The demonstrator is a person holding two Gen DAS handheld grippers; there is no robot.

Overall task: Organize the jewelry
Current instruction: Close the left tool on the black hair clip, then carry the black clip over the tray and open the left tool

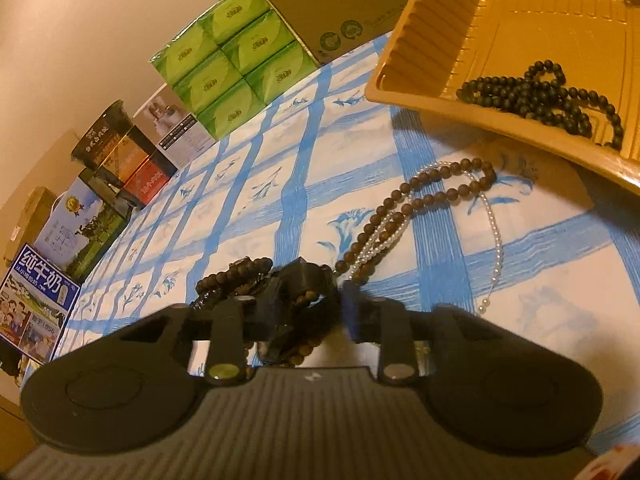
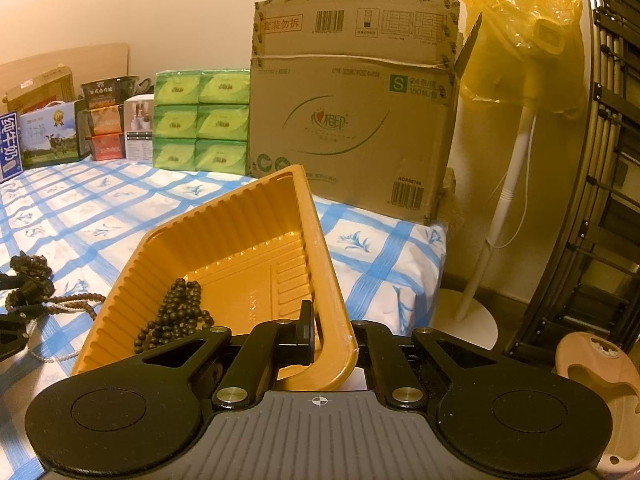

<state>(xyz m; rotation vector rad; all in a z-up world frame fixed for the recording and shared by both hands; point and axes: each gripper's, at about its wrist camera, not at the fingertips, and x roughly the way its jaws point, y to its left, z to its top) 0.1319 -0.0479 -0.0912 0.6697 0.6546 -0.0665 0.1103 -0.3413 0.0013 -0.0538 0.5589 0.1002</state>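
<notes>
The right gripper (image 2: 320,344) is clamping the gold tray's (image 2: 224,220) near corner, tilting it; the left gripper (image 1: 316,300) is pinching a brown bead strand (image 1: 236,276) to load.

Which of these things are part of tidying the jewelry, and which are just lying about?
Part of the job:
- yellow tray, held by right tongs
- dark beads inside
- brown beads
- pearl strand
- left tongs

Lying about:
- tissue packs
- cardboard box
</notes>
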